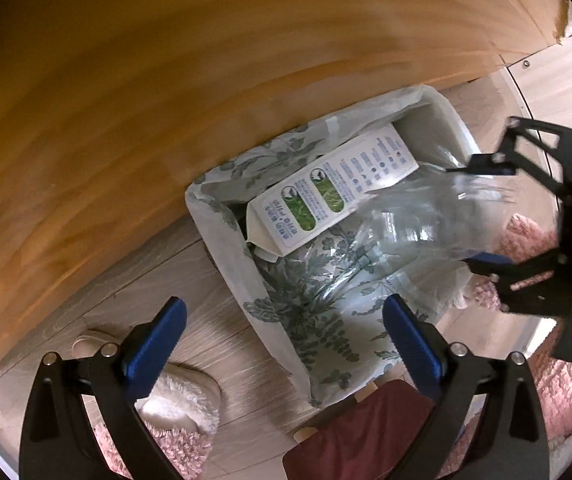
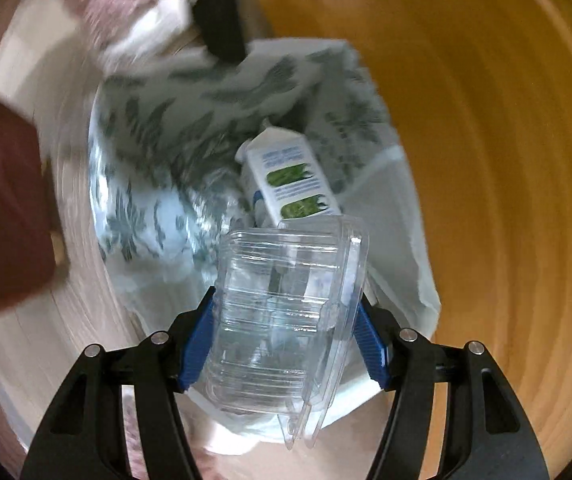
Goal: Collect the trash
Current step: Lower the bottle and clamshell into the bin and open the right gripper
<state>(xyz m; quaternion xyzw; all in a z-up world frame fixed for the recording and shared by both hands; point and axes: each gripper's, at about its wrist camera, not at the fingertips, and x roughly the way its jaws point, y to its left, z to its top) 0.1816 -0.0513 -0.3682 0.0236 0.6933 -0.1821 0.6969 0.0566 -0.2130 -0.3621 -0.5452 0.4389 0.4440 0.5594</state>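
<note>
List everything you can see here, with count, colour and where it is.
Trash bin: one, white, on the floor beside the wooden panel.
Bin liner: one, white with green leaf print, lining the bin.
Milk carton: one, white with green patches, lying inside the bin.
Clamshell container: one, clear plastic, held over the bin.
Wooden panel: one, orange-brown, beside the bin.
Slipper: one, fluffy white, on the floor.
Rug: one, pink, on the floor.
Left gripper: black, blue pads, open, empty.
Right gripper: black, blue pads, clamping the container.

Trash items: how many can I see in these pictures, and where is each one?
2. The milk carton lies inside the lined bin. The clear plastic box is held in the right gripper above the bin. More may be hidden under the carton.
</note>
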